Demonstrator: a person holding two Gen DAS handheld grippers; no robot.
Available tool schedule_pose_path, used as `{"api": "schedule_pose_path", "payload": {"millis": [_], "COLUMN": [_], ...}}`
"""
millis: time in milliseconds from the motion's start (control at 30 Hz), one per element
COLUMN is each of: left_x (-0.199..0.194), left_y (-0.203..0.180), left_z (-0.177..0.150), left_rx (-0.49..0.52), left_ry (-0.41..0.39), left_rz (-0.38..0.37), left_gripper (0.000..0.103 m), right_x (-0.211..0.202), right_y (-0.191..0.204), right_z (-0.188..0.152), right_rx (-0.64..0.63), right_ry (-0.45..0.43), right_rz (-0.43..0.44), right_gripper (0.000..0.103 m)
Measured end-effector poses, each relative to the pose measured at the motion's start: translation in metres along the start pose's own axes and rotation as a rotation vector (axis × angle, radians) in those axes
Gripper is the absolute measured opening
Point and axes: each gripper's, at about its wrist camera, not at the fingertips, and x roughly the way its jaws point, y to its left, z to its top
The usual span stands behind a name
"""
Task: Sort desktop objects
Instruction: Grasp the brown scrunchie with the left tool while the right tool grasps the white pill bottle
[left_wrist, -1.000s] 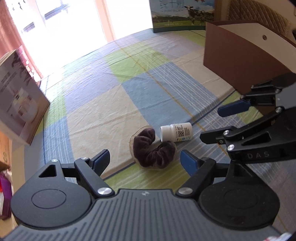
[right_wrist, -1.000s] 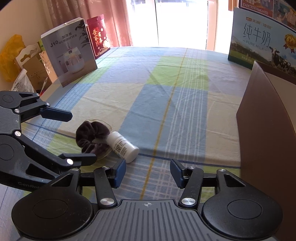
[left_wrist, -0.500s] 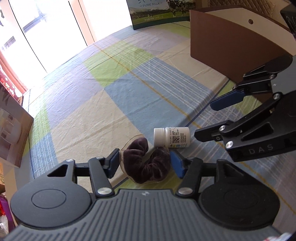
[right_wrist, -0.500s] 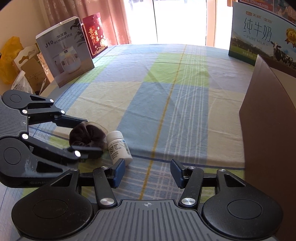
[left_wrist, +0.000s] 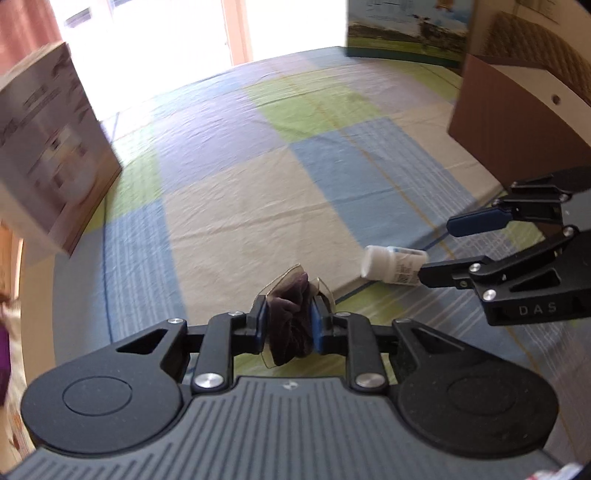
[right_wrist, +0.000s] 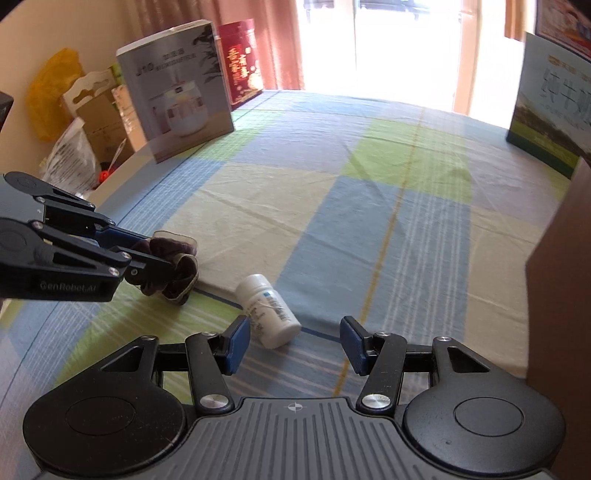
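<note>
- Beside the bottle (right_wrist: 269, 311), the left gripper (left_wrist: 287, 326) is clamping the scrunchie (left_wrist: 290, 325), seemingly lifted.
- Right gripper (right_wrist: 291, 341), jaws apart, is approaching the bottle; nothing looks sorted yet.

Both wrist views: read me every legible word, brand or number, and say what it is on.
"DAS": right gripper body, left wrist view.
"GenRobot.AI": left gripper body, right wrist view.
"J10": grey humidifier box; its smaller print is too blurred.
"纯牛": green milk carton box, cut off at the frame edge.
White bottle label: too small to read.
Red box: gold characters, too blurred to read.
</note>
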Motion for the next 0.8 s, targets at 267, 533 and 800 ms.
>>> {"api": "schedule_pose_path", "payload": {"millis": [267,533,800], "left_x": [-0.005,-0.005,0.008], "left_y": [0.019,0.021,0.015], "left_z": [-0.008,-0.010,-0.003], "left_rx": [-0.177,-0.221,-0.211], "left_ry": [0.042,0.051,0.064], "left_rz": [0.004,-0.002,-0.003], "left_gripper": [0.020,0.020,0.029], "right_x": [0.019,0.027,0.023], "right_y": [0.015,0.020,0.017], "right_z": [0.006,0.007,0.006], "right_rx": [-0.085,-0.103,-0.069], "right_ry": [0.011,0.017,0.014], "right_rz": [0.005,-0.024,-0.050], "right_gripper": [0.051,0.033,0.025]}}
